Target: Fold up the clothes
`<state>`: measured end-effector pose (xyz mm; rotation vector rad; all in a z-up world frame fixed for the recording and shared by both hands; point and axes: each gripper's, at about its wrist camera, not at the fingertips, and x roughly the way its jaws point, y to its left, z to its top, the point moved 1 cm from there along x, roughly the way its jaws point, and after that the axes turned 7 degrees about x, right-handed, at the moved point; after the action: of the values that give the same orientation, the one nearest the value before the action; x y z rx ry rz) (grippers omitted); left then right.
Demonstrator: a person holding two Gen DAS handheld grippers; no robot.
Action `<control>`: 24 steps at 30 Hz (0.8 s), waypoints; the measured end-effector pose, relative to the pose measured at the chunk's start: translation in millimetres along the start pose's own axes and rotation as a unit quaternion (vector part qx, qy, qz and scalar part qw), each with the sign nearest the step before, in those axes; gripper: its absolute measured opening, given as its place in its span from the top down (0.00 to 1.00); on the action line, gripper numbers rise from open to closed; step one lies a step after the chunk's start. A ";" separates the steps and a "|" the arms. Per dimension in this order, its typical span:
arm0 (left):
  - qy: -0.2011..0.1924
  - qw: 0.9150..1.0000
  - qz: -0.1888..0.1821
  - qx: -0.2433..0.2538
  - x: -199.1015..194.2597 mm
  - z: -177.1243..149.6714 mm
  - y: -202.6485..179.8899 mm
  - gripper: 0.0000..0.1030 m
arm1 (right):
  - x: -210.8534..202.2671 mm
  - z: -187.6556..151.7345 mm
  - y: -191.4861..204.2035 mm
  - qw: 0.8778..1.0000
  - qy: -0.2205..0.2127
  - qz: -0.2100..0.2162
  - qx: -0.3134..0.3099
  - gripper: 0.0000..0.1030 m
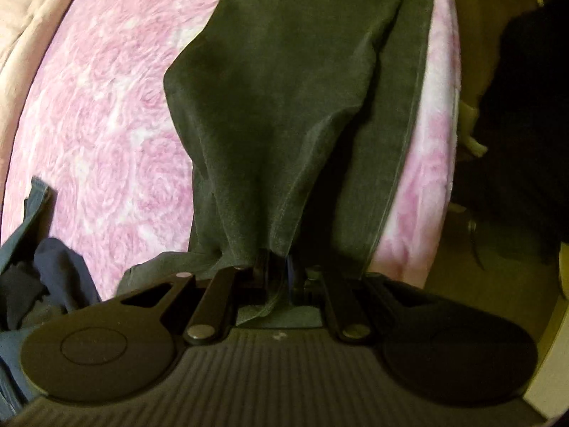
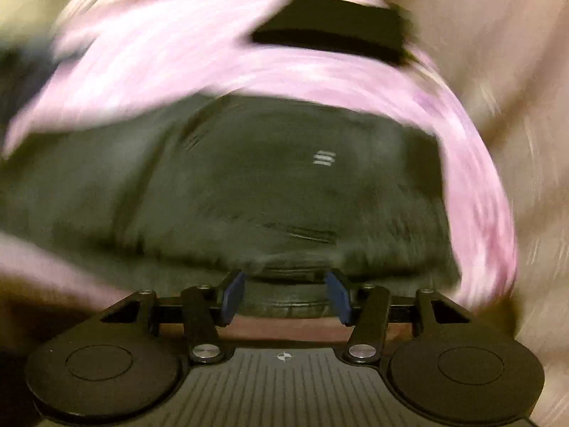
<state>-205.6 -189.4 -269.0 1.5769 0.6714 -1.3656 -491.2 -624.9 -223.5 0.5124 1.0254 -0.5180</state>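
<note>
On the pink rose-patterned blanket (image 1: pixel 106 124) I have the dark grey-green garment (image 1: pixel 284 89) stretched out lengthwise, close to the bed's right-hand edge. My left gripper (image 1: pixel 281 274) is clamped narrow on a bunched bit of its near end — the cloth fans out from the pinch and runs away up the bed, with a stitched seam along its right side. My right gripper (image 2: pixel 284 295) stands wide, blue pads (image 2: pixel 233 297) well apart and gripping nothing, poised just over a rim of the same dark cloth (image 2: pixel 249 185); that view is badly smeared, so I can't say which part of the garment it faces, only that a small pale mark shows on it.

How far along? I judge the garment is mid-handling — long and narrow, with a slack crease near my left pinch, not yet a compact stack. Whether it has already been doubled lengthwise I can't tell. A dark flat rectangle (image 2: pixel 330 28) lies further up the blanket, too blurred to name. A crumpled blue heap of clothing (image 1: pixel 32 267) sits at my left, unfolded.
</note>
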 end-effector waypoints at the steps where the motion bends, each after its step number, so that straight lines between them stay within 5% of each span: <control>1: 0.003 1.000 0.001 -0.002 0.1 0.7 -1.1 0.94 | -2.2 1.5 -16.0 0.998 -0.007 0.010 0.060 0.48; 6: 0.025 1.000 0.014 0.005 -3.2 6.7 -3.4 0.94 | 24.0 4.2 -70.2 0.957 -0.045 0.038 0.285 0.48; 10: 0.040 0.999 0.026 0.012 -4.2 13.2 -5.0 0.94 | 39.0 0.0 -103.2 0.920 -0.071 0.062 0.380 0.48; 11: 0.043 0.999 0.030 0.010 -4.8 13.9 -4.0 0.94 | 37.2 -0.1 -112.4 0.917 -0.072 0.064 0.388 0.56; 12: 0.045 0.998 0.033 0.007 -5.7 14.6 -2.7 0.94 | 33.9 0.2 -120.3 0.914 -0.073 0.066 0.393 0.82; 19: 0.043 0.997 0.054 -0.025 -21.4 18.5 -15.0 0.94 | -42.1 16.9 -133.0 0.937 -0.095 0.066 0.330 0.84; 24: 0.067 0.997 0.034 -0.025 -5.0 15.6 -42.2 0.93 | -3.5 -15.7 -151.9 0.944 -0.031 0.029 0.326 0.84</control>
<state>-250.1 -184.2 -275.7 1.6468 0.7215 -1.1915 -597.5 -731.2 -250.6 1.1023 0.7604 -0.8207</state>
